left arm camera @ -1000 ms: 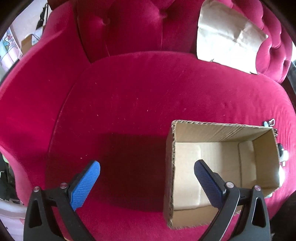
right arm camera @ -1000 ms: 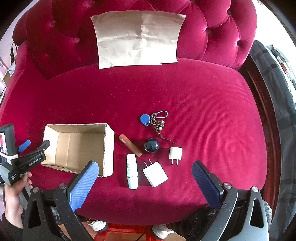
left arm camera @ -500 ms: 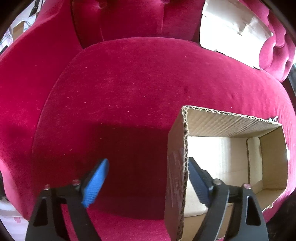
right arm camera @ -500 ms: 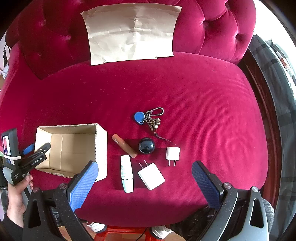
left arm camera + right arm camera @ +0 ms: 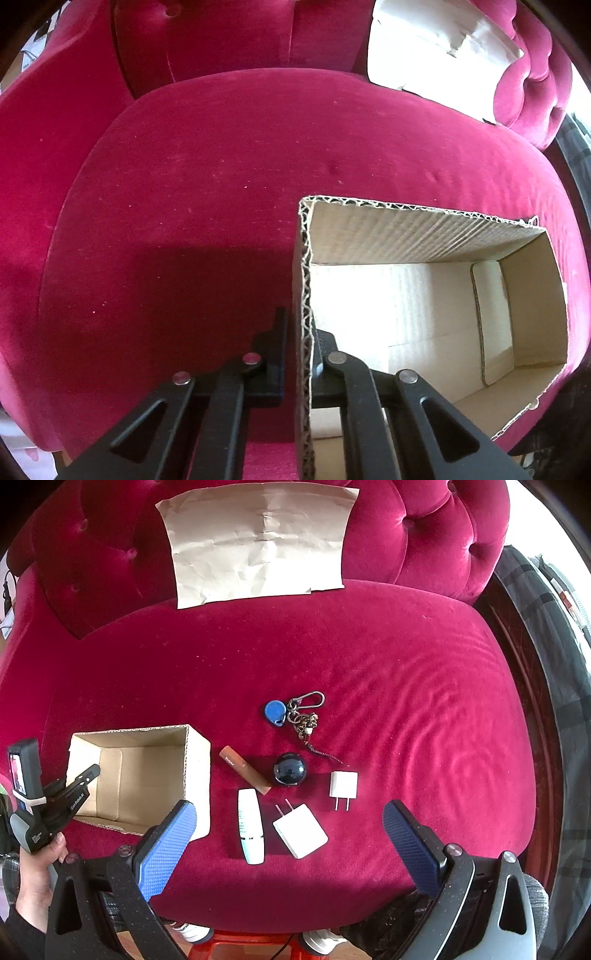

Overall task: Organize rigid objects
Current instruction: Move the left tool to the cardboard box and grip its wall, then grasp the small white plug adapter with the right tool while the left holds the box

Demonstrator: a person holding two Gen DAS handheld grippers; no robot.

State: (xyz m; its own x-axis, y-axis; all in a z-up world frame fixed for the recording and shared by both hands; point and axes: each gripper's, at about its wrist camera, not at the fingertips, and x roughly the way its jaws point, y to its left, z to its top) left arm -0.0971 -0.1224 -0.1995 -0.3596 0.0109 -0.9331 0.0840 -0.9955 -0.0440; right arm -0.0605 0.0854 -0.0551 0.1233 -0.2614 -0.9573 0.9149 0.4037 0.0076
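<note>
An open, empty cardboard box (image 5: 424, 236) sits on the red velvet seat. My left gripper (image 5: 303, 343) is closing tight on the box's left wall, one finger outside and one inside, pads pressing the cardboard. The right wrist view shows that gripper (image 5: 85, 775) at the box (image 5: 197, 775). To the right of the box lie a brown tube (image 5: 243, 770), a white tube (image 5: 250, 825), a dark round object (image 5: 290, 769), two white chargers (image 5: 300, 835) (image 5: 343, 784) and a blue key fob (image 5: 275, 713) on a keyring. My right gripper (image 5: 286, 812) hovers open above them, holding nothing.
A creased brown paper sheet (image 5: 258, 542) leans on the tufted backrest. A person's hand (image 5: 33, 871) holds the left gripper's handle. The seat's front edge (image 5: 295, 915) runs just below the objects, with a red stool (image 5: 240, 945) and shoes beneath. Bare velvet lies right of the chargers.
My left gripper sank over the box's left wall and its jaws went from wide open to clamped on the cardboard. The right gripper stayed open above the small objects.
</note>
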